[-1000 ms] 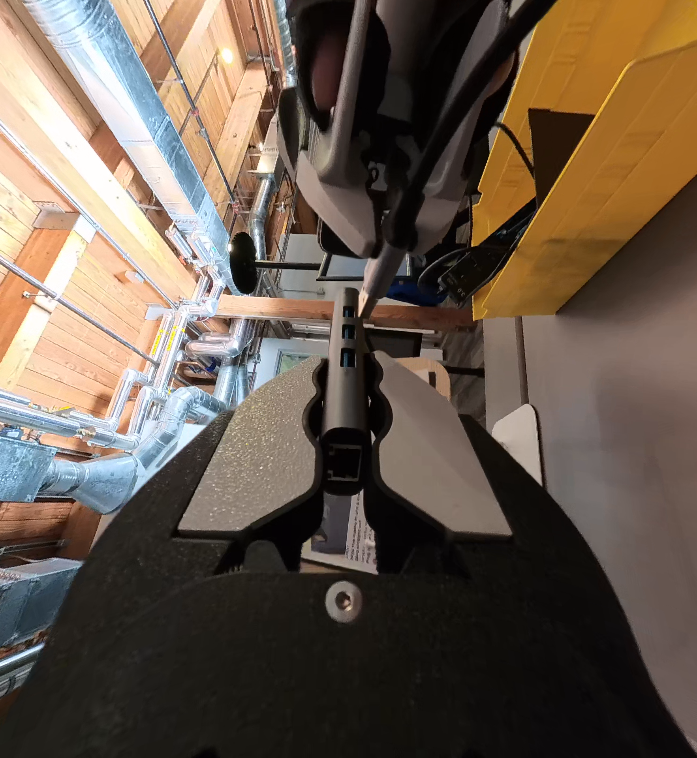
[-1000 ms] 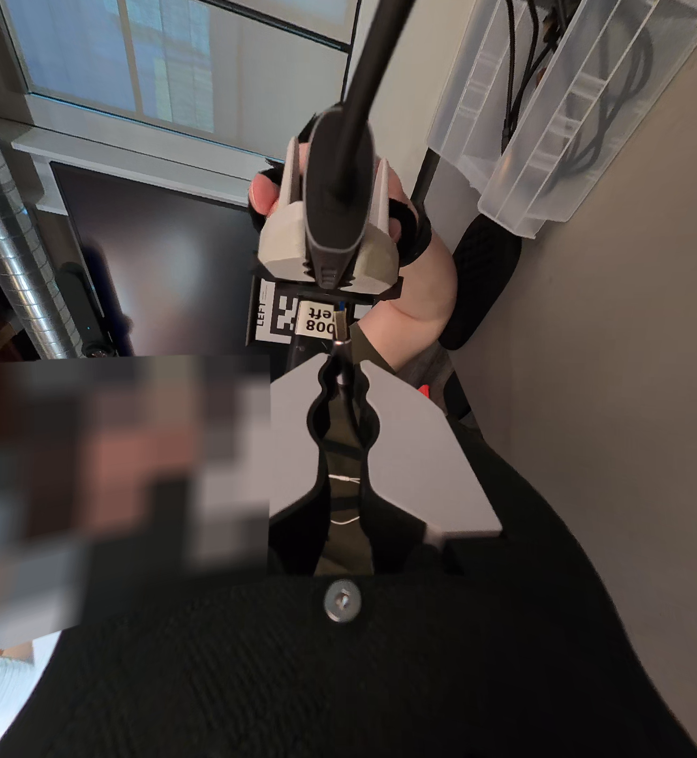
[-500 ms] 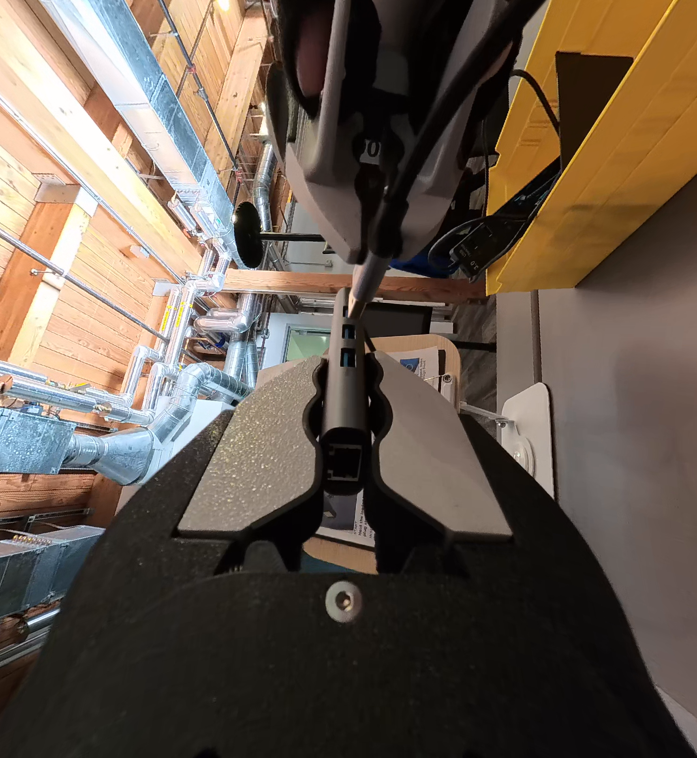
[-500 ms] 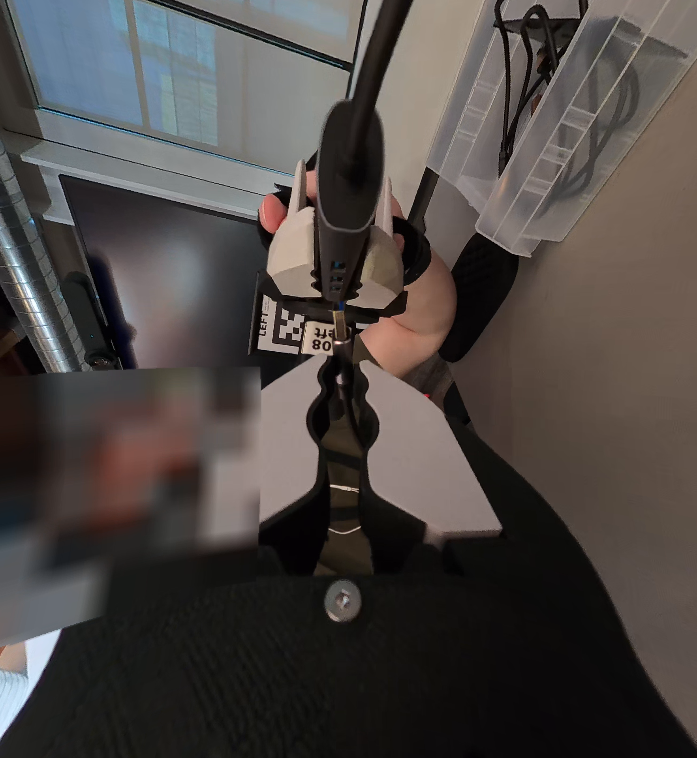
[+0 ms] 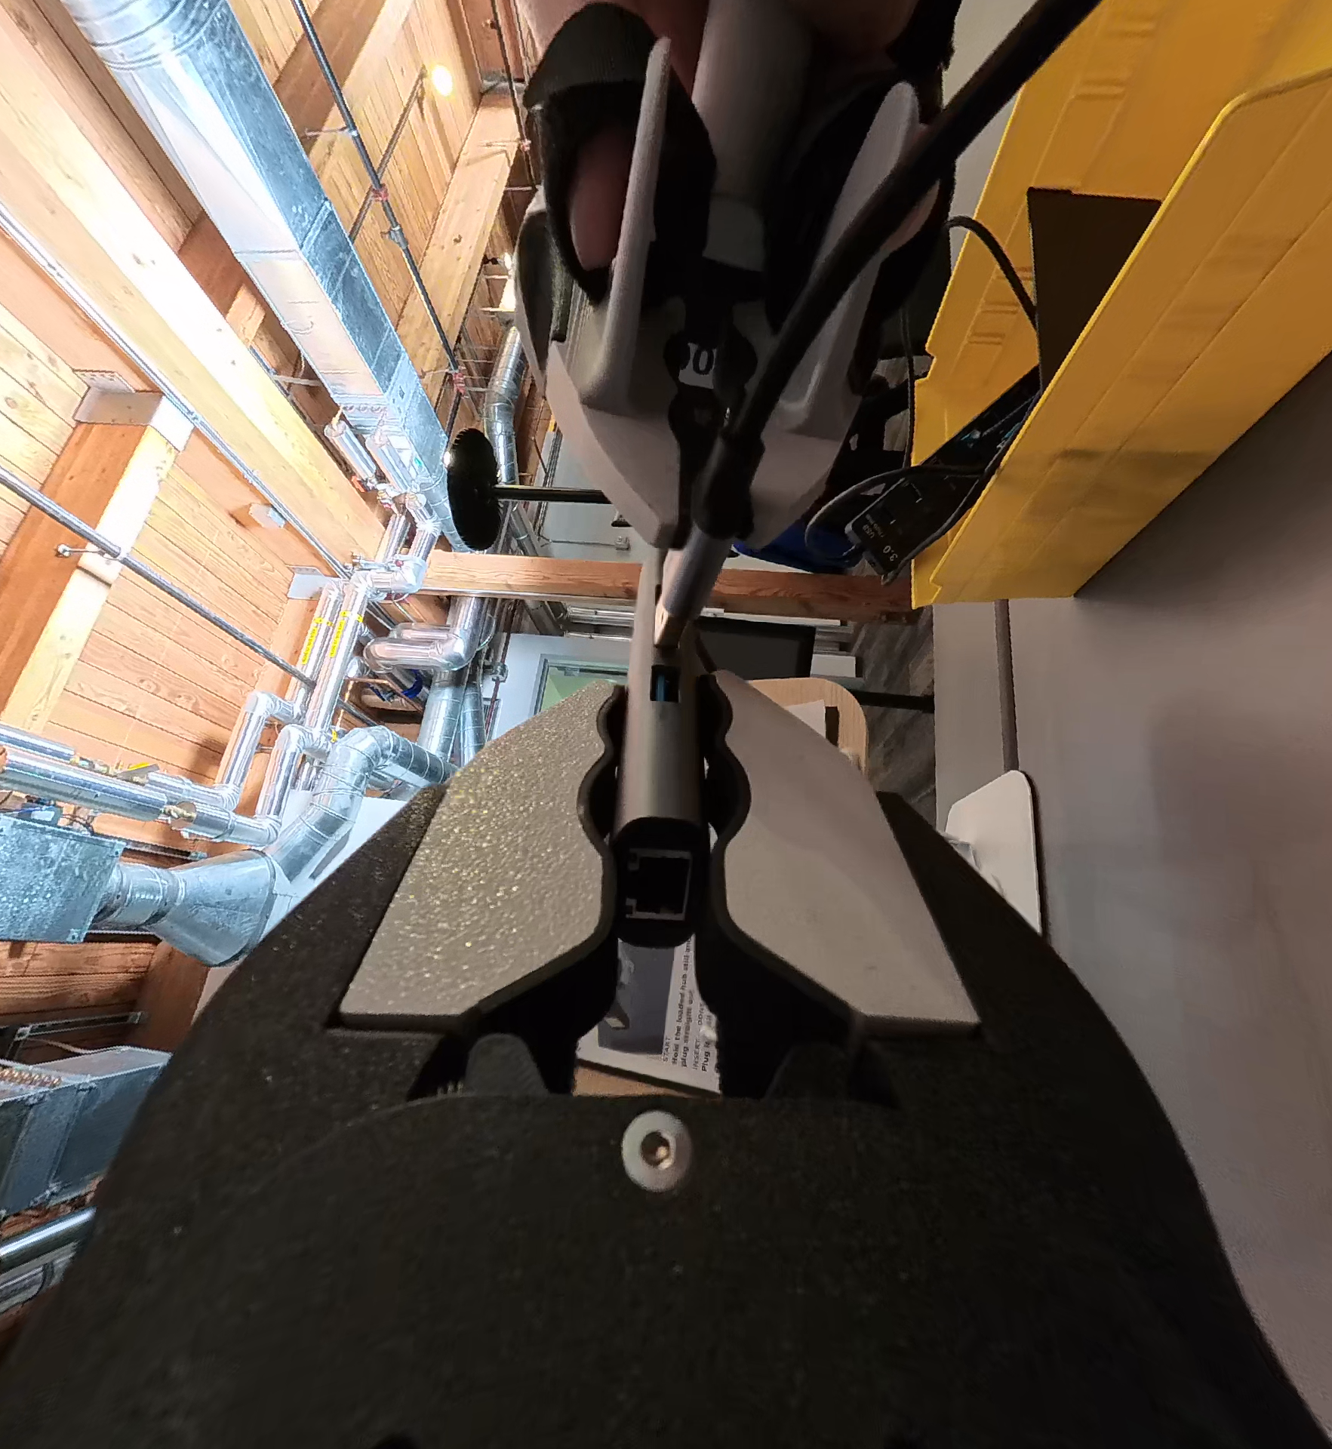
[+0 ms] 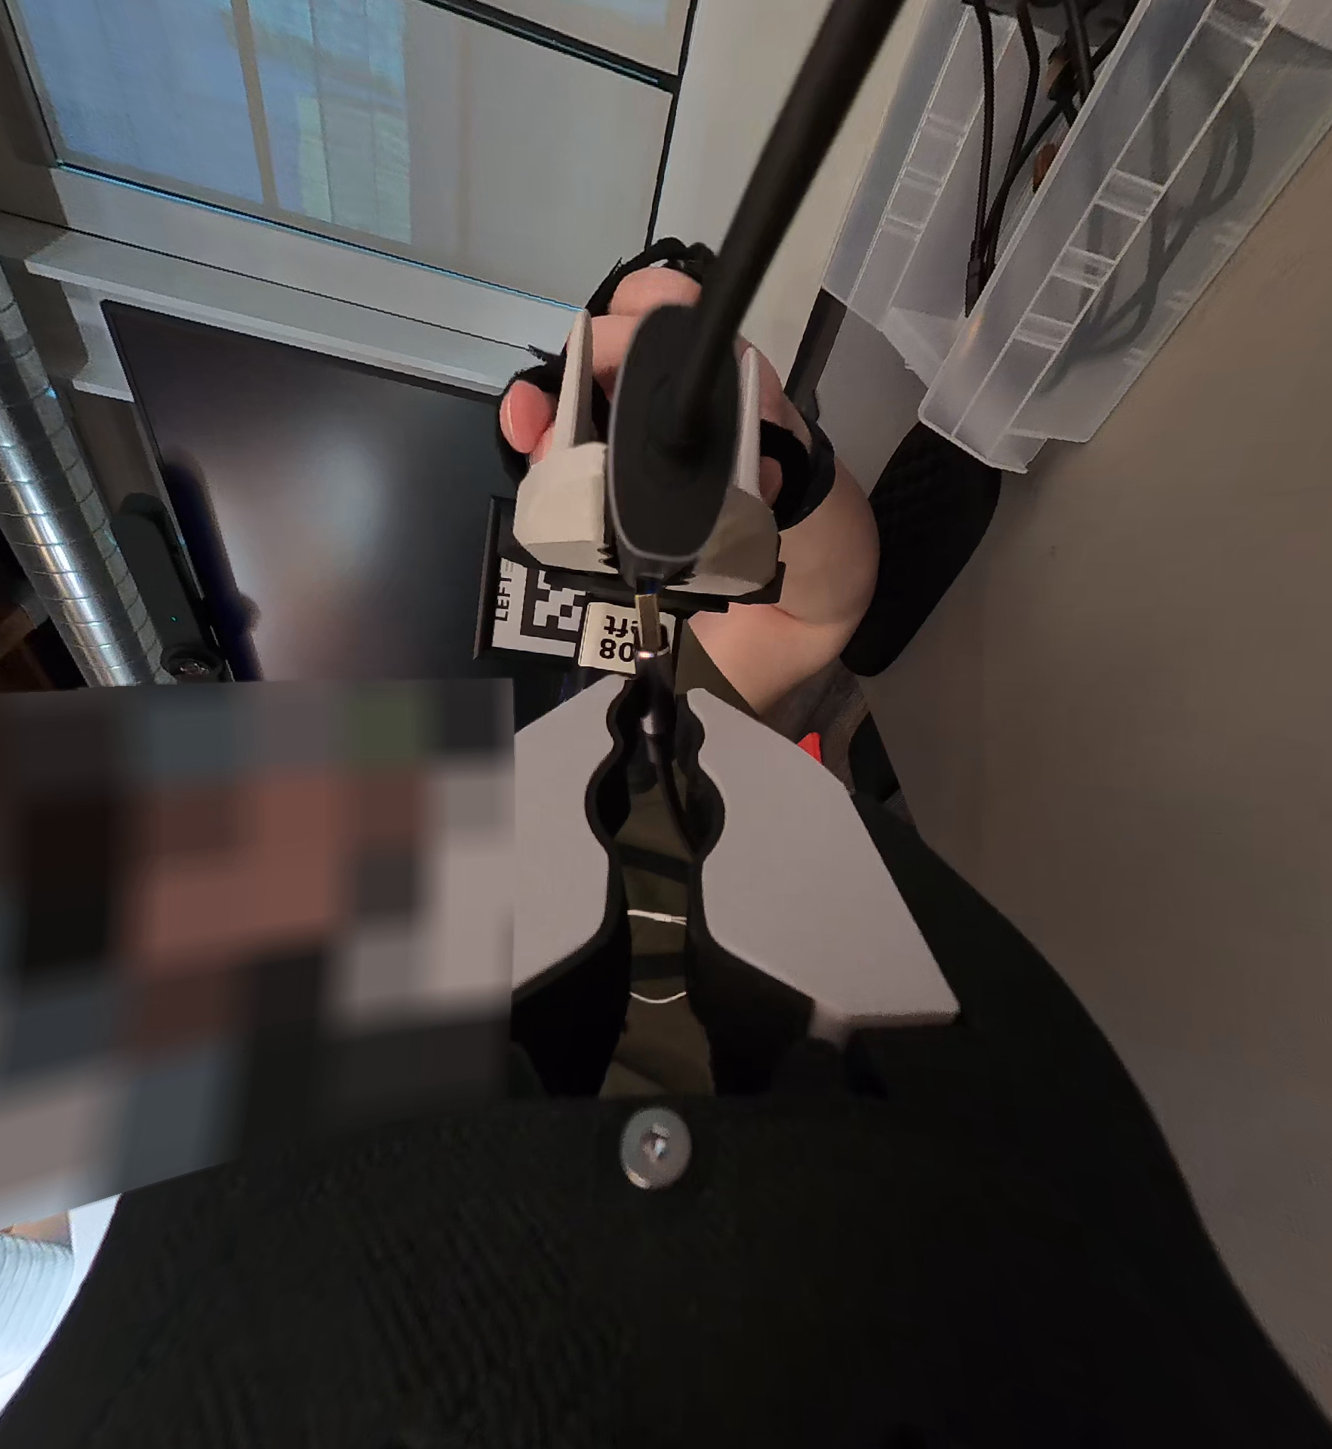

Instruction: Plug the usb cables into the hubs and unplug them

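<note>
We hold the dark hub clamped in the left gripper jaws, ports facing outward, clear of the table. The right gripper jaws pinch the usb cable behind its plug, steadying the tip at a hub port.

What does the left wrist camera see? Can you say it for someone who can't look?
The left gripper is clamped on a dark USB hub, while the right gripper brings a silver USB plug to the hub's side ports. A yellow bin sits behind.
</note>
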Demonstrator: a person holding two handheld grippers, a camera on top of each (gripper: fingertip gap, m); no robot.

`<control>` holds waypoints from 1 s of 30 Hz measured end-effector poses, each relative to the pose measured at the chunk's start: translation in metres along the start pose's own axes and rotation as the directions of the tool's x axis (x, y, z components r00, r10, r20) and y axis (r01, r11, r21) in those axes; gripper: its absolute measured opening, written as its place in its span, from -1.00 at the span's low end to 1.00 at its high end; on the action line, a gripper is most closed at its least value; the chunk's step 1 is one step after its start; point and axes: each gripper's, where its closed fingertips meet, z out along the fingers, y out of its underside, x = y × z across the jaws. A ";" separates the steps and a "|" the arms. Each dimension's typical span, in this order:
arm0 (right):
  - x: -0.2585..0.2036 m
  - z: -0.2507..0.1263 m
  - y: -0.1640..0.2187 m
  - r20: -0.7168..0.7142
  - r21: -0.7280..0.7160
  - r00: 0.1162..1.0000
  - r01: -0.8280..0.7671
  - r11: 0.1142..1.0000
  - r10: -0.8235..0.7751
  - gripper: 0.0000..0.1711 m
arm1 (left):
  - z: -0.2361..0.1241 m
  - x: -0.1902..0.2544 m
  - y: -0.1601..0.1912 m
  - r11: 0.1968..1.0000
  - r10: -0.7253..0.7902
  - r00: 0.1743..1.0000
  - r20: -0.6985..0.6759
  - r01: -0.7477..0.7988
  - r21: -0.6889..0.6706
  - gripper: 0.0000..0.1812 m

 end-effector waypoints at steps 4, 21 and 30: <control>0.001 0.000 0.006 -0.004 -0.037 1.000 -0.007 0.999 0.007 -0.89 | -0.003 0.002 -0.006 0.999 -0.003 1.000 -0.009 0.003 0.049 -0.81; 0.004 0.000 0.027 -0.029 -0.104 0.999 -0.026 0.994 0.023 -0.90 | -0.012 0.009 -0.029 0.978 0.088 0.995 0.050 -0.096 0.183 -0.82; 0.002 0.002 0.038 -0.027 -0.156 1.000 0.004 0.988 -0.008 -0.90 | -0.018 0.010 -0.040 0.964 0.032 0.999 0.026 -0.038 0.265 -0.82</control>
